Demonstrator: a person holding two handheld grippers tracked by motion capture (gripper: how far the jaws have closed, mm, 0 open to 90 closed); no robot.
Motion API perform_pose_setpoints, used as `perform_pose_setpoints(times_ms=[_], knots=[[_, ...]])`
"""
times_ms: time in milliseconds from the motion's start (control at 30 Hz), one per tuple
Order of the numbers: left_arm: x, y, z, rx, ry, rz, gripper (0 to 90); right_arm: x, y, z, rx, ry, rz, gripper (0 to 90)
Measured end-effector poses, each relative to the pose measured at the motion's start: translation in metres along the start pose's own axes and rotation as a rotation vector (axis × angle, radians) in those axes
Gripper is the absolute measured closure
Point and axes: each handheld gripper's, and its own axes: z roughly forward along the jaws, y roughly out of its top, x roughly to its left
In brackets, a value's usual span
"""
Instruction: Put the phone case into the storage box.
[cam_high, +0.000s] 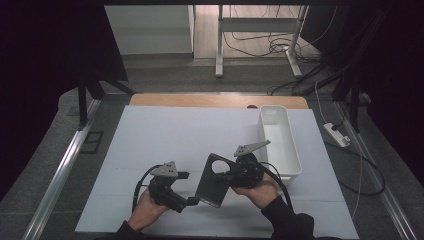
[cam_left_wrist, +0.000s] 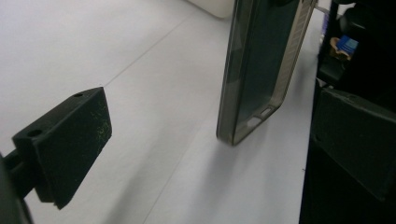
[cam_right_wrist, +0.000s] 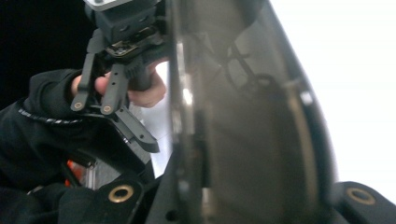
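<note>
1. My hands come in at the near edge of the table, each holding a tool, with my dark sleeves just behind them.
2. My left gripper (cam_high: 192, 201) has its jaws spread wide apart, with nothing pressed between them; its tips sit just beside the lower corner of the phone case.
3. My right gripper (cam_high: 227, 175) is clamped tight on the phone case (cam_high: 215, 181), holding it tilted up on edge above the white mat (cam_high: 165, 135).
4. Beyond my right hand, a white bin (cam_high: 280, 142) stands on the mat, near the table's right side.
</note>
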Motion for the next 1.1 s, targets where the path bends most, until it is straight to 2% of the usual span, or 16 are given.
perform_pose_setpoints(times_ms=[400,467,533,567,600,633,667,733,767,833,933,967,1000,1100], knots=[[-0.007,0.010,0.013,0.036,-0.069,0.013,0.1,0.011,0.002,0.006,0.020,0.072,-0.063,85.3],[-0.008,0.011,0.014,0.033,-0.083,0.018,1.4,0.012,0.002,0.007,0.020,0.082,-0.073,85.3],[-0.009,0.012,0.015,0.037,-0.079,0.023,7.8,0.013,0.003,0.007,0.018,0.086,-0.079,85.3],[-0.010,0.012,0.015,0.052,-0.088,0.033,7.8,0.014,0.003,0.007,0.020,0.093,-0.083,85.4],[-0.010,0.012,0.015,0.056,-0.092,0.033,13.4,0.014,0.003,0.007,0.022,0.098,-0.093,85.3],[-0.010,0.012,0.015,0.062,-0.098,0.034,23.4,0.014,0.003,0.008,0.025,0.101,-0.098,85.3],[-0.009,0.011,0.016,0.072,-0.132,0.028,27.7,0.014,0.003,0.008,0.027,0.105,-0.099,85.3],[-0.009,0.011,0.016,0.075,-0.145,0.026,36.5,0.014,0.002,0.009,0.031,0.103,-0.102,85.3],[-0.008,0.011,0.016,0.078,-0.162,0.027,36.5,0.014,0.002,0.009,0.034,0.101,-0.101,85.3],[-0.008,0.011,0.016,0.079,-0.194,0.026,46.9,0.014,0.002,0.010,0.038,0.112,-0.109,85.3],[-0.009,0.011,0.016,0.080,-0.210,0.031,58.2,0.015,0.002,0.011,0.042,0.119,-0.111,85.3],[-0.009,0.011,0.016,0.084,-0.215,0.035,58.2,0.015,0.002,0.011,0.044,0.122,-0.111,85.3],[-0.008,0.011,0.016,0.084,-0.236,0.032,63.6,0.015,0.001,0.012,0.047,0.123,-0.108,85.3],[-0.009,0.011,0.016,0.083,-0.254,0.051,71.4,0.014,0.001,0.012,0.050,0.130,-0.106,85.3]])
